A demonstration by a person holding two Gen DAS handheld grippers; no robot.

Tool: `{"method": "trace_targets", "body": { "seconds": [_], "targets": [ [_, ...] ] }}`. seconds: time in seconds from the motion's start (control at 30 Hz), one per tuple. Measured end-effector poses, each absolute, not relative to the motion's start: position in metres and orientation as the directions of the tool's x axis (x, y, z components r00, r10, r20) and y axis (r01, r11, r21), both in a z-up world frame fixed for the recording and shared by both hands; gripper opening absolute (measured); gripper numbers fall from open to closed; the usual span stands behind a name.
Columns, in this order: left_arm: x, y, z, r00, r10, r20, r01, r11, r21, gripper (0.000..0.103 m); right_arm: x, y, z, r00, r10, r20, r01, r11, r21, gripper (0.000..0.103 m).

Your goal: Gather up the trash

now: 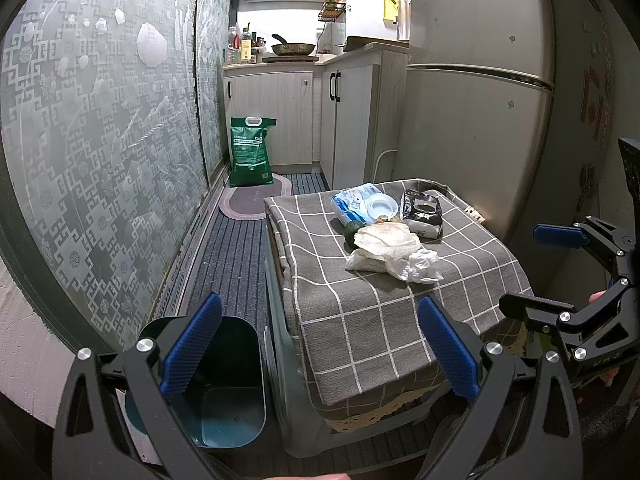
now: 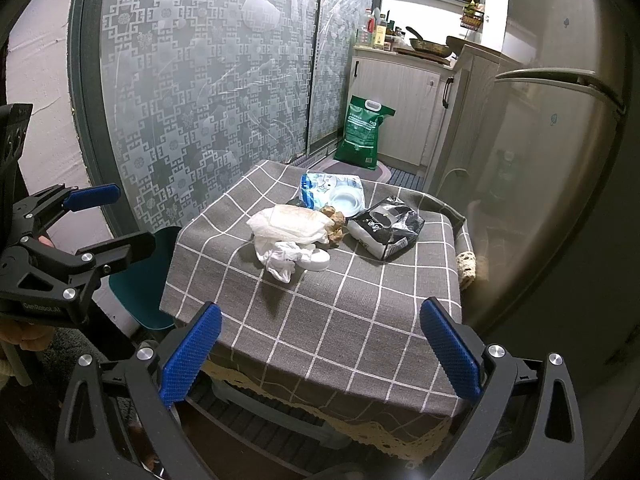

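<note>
Both grippers idle, nothing held. Left gripper [image 1: 320, 354] has its jaws spread wide, hovering low over the gap between the teal bin [image 1: 224, 396] and the table edge; the right wrist view shows it [image 2: 110, 220] at the table's left side, also spread. Right gripper [image 2: 320, 354] is wide open too, short of the near table edge, seen from the left wrist [image 1: 536, 268] at the table's right side. Trash sits mid-table on the grey checked tablecloth [image 2: 320, 312]: crumpled white tissues [image 2: 288, 260] touching a larger stained white wrapper [image 2: 292, 224], brown scraps [image 2: 336, 220] just beside it. Behind those: a blue wet-wipe pack [image 2: 320, 188] with a clear round lid [image 2: 346, 202] on it, a black-and-white packet [image 2: 386, 230] to the right, and a dark green round item [image 1: 353, 231], partly hidden. Bin stands on the floor left of the table, open, nothing visible inside. Green sack [image 1: 250, 152] leans by the cabinets [image 1: 280, 116] far back; fridge [image 1: 476, 120] on the right.
</note>
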State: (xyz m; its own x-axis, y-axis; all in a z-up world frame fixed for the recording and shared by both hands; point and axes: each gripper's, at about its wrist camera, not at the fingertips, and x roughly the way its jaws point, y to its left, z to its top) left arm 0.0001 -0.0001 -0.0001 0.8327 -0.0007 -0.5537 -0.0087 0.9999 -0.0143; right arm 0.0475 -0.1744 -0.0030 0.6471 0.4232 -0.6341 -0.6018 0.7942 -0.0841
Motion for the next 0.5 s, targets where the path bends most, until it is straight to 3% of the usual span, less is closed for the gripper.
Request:
{"method": "trace_targets", "body": {
  "seconds": [0.5],
  "targets": [
    [-0.0001, 0.0001, 0.0001, 0.834, -0.001, -0.552, -0.009, 1.0, -0.015, 0.1, 0.0483, -0.1745, -0.0033, 0.648, 0.421, -0.634, -0.601, 0.794, -0.087, 0.1]
  ]
}}
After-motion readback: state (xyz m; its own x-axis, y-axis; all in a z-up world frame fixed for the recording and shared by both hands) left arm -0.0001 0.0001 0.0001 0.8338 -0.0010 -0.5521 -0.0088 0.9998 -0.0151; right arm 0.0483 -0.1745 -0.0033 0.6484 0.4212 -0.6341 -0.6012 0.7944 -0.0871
